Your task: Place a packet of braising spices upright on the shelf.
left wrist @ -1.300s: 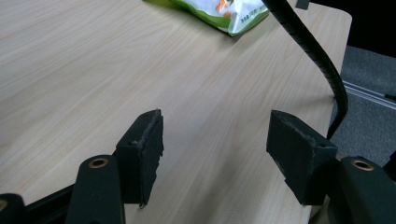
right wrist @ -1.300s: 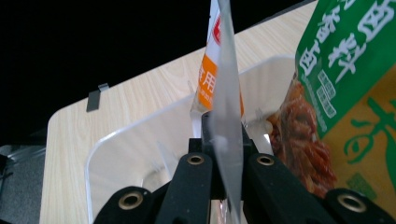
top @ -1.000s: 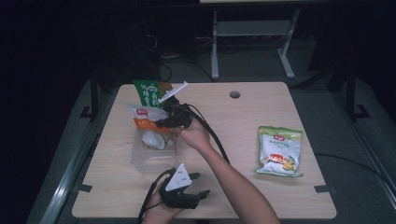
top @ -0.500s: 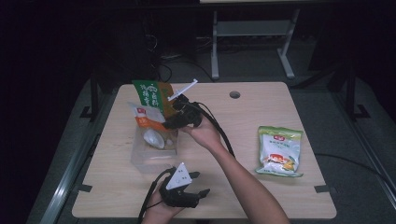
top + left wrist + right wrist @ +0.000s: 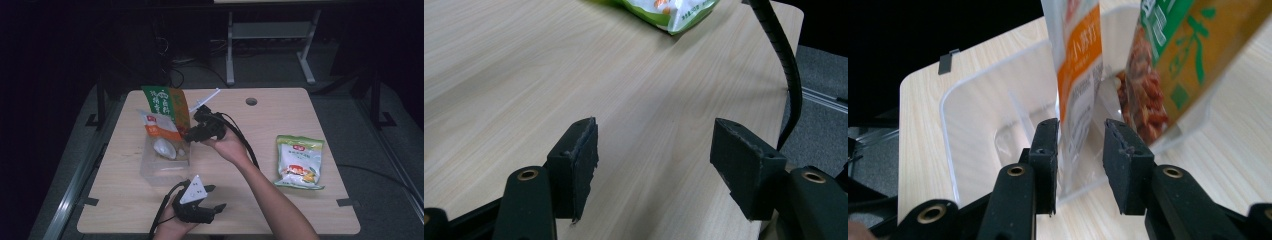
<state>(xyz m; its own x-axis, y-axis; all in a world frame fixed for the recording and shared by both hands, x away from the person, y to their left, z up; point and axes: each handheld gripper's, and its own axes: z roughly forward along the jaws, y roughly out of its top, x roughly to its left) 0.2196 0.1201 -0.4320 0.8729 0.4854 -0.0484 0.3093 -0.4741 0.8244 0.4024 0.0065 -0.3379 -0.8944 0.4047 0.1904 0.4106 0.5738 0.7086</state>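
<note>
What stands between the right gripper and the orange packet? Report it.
Nothing visible. The right gripper has its jaws astride the orange packet, which stands in the clear bin. The green pouch stands beside it, outside the jaws.

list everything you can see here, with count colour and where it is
clear plastic bin: 1, transparent, left-centre of the table
orange and white packet: 1, stands in the bin, between the right gripper's jaws
green and orange packet: 1, stands at the bin's far end
white object: 1, lies in the bin; what it is I cannot tell
green and white snack bag: 1, lies flat on the right of the table
table: 1, light wood, with a round hole near the far edge
metal frame: 1, grey, on the floor beyond the table
right hand-held gripper: 1, black, at the bin, jaws apart around the orange and white packet
left hand-held gripper: 1, black, at the near edge, jaws wide apart
</note>
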